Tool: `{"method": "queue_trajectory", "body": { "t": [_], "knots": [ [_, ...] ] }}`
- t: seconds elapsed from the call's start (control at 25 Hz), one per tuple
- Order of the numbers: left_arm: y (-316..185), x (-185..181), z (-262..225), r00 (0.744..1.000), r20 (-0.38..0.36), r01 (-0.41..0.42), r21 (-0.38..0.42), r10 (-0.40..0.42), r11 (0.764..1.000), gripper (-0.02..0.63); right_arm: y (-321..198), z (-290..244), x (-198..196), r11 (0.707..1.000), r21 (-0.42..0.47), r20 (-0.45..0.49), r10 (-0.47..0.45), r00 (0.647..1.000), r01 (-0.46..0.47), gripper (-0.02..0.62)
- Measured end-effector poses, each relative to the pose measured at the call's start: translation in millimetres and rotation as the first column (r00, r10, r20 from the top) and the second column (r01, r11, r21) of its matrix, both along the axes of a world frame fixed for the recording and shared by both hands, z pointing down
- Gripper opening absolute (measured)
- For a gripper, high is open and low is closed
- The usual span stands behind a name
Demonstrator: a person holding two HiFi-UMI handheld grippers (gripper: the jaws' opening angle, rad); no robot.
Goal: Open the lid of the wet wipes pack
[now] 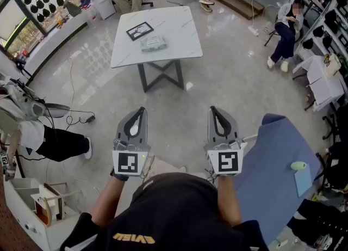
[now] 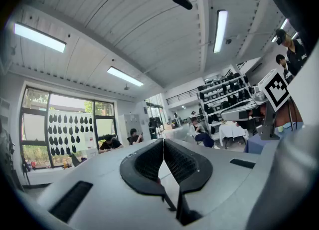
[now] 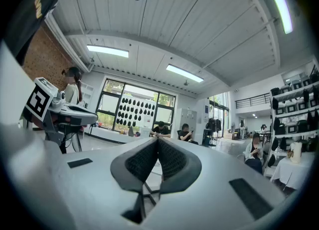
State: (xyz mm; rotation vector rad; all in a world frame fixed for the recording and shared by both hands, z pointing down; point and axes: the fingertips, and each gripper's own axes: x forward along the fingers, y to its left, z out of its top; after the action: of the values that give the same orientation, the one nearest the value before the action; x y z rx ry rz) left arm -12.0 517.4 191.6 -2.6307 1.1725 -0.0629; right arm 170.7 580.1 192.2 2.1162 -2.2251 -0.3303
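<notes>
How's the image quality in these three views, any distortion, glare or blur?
Head view: evenly lit, wide-angle bend at the edges, the pale wet wipes pack on the white square table stays distinct. Left gripper view: heavy fisheye, the long ceiling light blows out. Right gripper view: same curving, bright windows, dark corners.

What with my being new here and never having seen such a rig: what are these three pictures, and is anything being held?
There is no robot here. A person holds a grey two-jaw hand gripper in each hand: the left gripper and the right gripper. The downward picture comes from a camera on the person's head. The other two come from cameras riding on each gripper, looking along its jaws. Both pairs of jaws are shut with nothing between them. Ahead stands a white marble-patterned square table bearing a pale wet wipes pack beside a black-framed flat sheet. Both grippers are well short of the table, over the floor.
</notes>
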Motion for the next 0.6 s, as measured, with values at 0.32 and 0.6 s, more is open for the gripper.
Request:
{"method": "queue_trajectory", "body": {
  "t": [0.32, 0.6],
  "knots": [
    [1.5, 5.3, -6.5, 1.0, 0.009, 0.008, -0.016, -0.008, 1.0, 0.02, 10.9, 5.5, -0.9, 1.0, -0.024, 0.023, -0.008, 1.0, 0.008, 0.0],
    [2.1, 8.0, -3.1, 0.999, -0.042, 0.019, -0.032, -0.021, 0.999, 0.02, 0.4, 10.6, -4.1, 0.998, -0.053, -0.05, -0.036, 0.998, 0.033, 0.002]
  ]
}}
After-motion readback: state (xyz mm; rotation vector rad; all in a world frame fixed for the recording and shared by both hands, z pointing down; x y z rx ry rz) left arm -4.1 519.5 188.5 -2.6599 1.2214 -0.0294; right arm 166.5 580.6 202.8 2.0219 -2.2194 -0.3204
